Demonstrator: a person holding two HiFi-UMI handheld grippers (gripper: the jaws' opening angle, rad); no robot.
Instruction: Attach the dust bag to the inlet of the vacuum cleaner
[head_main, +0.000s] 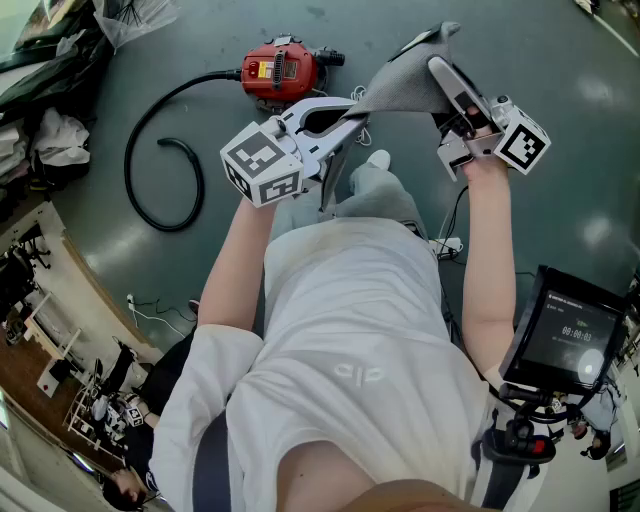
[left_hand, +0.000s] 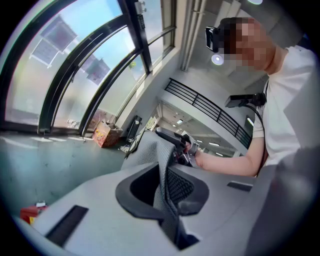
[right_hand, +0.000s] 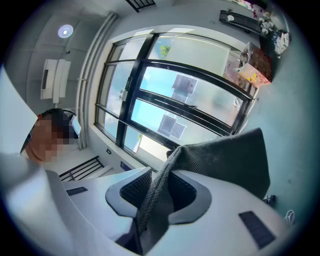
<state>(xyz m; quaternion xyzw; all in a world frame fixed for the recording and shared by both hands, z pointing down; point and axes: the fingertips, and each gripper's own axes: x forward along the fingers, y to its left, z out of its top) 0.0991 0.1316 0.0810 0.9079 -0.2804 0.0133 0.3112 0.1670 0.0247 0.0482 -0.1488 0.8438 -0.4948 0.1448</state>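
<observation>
Carry stage, nothing attached yet. Grey mesh fabric dust bag (head_main: 400, 88) up in mid-air, stretched between left hand-held gripper (head_main: 350, 114) and right hand-held gripper (head_main: 440, 70), both clenched on its edges. Red canister vacuum cleaner (head_main: 282, 70) far off on the floor, black hose (head_main: 150, 190) looping left. Next up, probably: lower the bag, find the inlet, line up the opening. Yellow label on the vacuum, too small to read.
</observation>
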